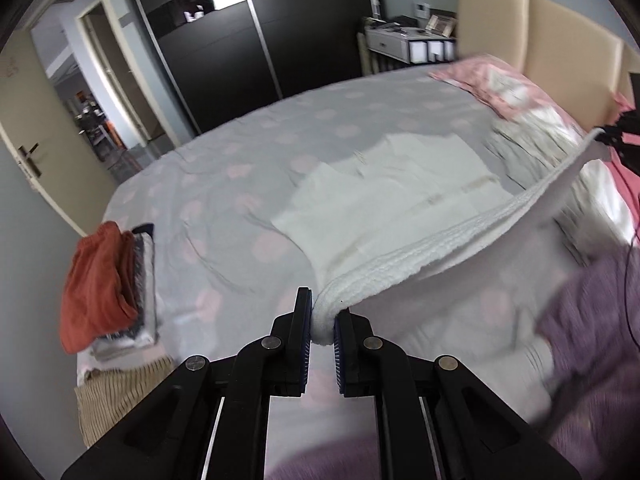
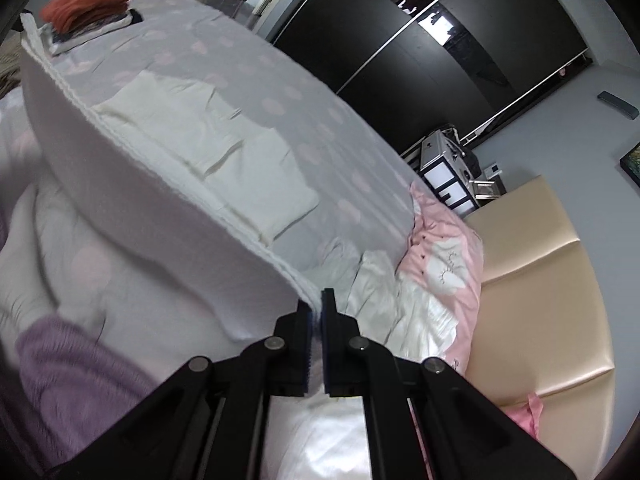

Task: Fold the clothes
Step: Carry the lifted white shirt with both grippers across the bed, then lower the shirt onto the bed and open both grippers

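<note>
A white fleecy garment [image 1: 400, 216] lies spread on the bed, its near edge lifted and stretched taut between my two grippers. My left gripper [image 1: 323, 312] is shut on one corner of that edge. My right gripper [image 2: 317, 306] is shut on the other corner; the same garment [image 2: 168, 168] shows there as a raised white edge running up to the left. The right gripper also shows in the left wrist view [image 1: 612, 136] at the far right.
The bed [image 1: 240, 168] has a grey cover with pink spots. A folded stack with an orange top [image 1: 100, 280] sits at its left edge. A purple garment [image 1: 592, 320] lies near right. Pink pillow [image 1: 492, 84], beige headboard [image 1: 560, 40], dark wardrobe [image 1: 240, 40].
</note>
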{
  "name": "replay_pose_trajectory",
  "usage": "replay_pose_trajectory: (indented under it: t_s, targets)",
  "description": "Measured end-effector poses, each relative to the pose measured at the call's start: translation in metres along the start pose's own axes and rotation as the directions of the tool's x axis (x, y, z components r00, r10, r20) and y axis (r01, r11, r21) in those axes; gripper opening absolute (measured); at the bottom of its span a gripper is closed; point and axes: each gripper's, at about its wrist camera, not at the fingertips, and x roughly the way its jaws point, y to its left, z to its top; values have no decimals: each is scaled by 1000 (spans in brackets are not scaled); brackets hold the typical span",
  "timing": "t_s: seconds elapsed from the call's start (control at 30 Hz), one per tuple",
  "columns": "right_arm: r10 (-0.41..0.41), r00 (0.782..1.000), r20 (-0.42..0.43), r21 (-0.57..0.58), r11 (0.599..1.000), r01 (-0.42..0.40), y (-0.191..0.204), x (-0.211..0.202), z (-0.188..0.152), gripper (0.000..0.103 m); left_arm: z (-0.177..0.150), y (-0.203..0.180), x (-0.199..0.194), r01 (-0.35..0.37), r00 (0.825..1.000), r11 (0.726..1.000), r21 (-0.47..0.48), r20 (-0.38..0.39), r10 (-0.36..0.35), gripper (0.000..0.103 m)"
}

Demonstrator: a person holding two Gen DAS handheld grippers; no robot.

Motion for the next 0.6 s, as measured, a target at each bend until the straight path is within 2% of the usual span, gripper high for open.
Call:
replay_pose_trajectory:
  t_s: [0.17, 0.27, 0.43, 0.6]
  targets:
    - [-29, 999, 23, 22, 999, 29, -21, 41, 49, 4, 41, 27, 45, -39, 999, 998, -49, 3, 39, 11]
    - [-23, 1000, 8, 24, 999, 23, -25, 82, 75, 4, 61, 41, 78, -69, 998, 996, -55, -4, 69, 11]
    - [-4, 1000, -27, 25, 1000, 5, -30, 157, 117, 4, 95, 66, 149, -90, 994, 991, -95, -69, 84, 11]
    - [15, 998, -63, 27, 1000, -13, -34, 232, 160, 4, 127, 89, 238, -106, 984, 988, -115, -153, 88, 11]
